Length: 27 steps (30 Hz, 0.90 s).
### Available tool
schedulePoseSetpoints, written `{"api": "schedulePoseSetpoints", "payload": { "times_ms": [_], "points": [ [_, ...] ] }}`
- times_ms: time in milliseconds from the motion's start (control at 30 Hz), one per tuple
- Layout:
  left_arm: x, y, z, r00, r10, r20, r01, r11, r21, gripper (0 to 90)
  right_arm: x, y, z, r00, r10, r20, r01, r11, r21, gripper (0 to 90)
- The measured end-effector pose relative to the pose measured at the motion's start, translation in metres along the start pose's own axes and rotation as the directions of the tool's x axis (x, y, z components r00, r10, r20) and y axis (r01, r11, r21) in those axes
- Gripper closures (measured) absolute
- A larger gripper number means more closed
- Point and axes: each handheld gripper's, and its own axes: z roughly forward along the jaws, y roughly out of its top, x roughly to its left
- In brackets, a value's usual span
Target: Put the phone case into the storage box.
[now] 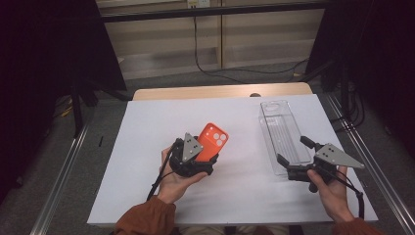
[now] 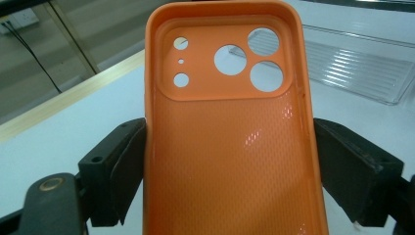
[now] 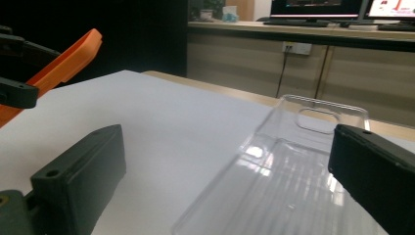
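Orange phone case [image 1: 211, 141] sits clamped across its sides in the left gripper [image 1: 193, 159], lifted off the white mat [image 1: 147, 147], left of the clear case [image 1: 284, 134]. Right gripper [image 1: 298, 157], jaws apart and empty, hovers at the clear case's near end. Square up, then close on its long edges gently; thin plastic flexes.

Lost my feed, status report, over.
Left gripper shut on orange silicone phone case. Right gripper open beside clear plastic phone case. Nothing between.

A clear phone case [image 1: 285, 134] lies on the white table [image 1: 147, 147].
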Motion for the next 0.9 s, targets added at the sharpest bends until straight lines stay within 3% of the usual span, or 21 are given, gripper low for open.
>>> {"api": "schedulePoseSetpoints", "payload": {
  "times_ms": [200, 467, 900],
  "points": [
    [-0.008, -0.004, -0.003, 0.9998, 0.018, -0.008, -0.018, 0.9998, 0.001, 16.4, 0.020, 0.006, 0.015, 0.9988, -0.017, -0.045, 0.018, 1.000, 0.021, 0.0],
    [-0.022, -0.003, -0.002, 0.9976, 0.069, -0.009, -0.069, 0.9976, -0.003, 16.4, 0.037, 0.011, 0.030, 0.9975, 0.022, -0.067, -0.016, 0.997, 0.081, 0.9],
    [-0.032, -0.008, 0.000, 0.9898, 0.110, -0.091, -0.114, 0.9925, -0.044, 16.4, 0.051, 0.021, 0.046, 0.9932, 0.043, -0.108, -0.027, 0.989, 0.144, 2.3]
  ]
}}
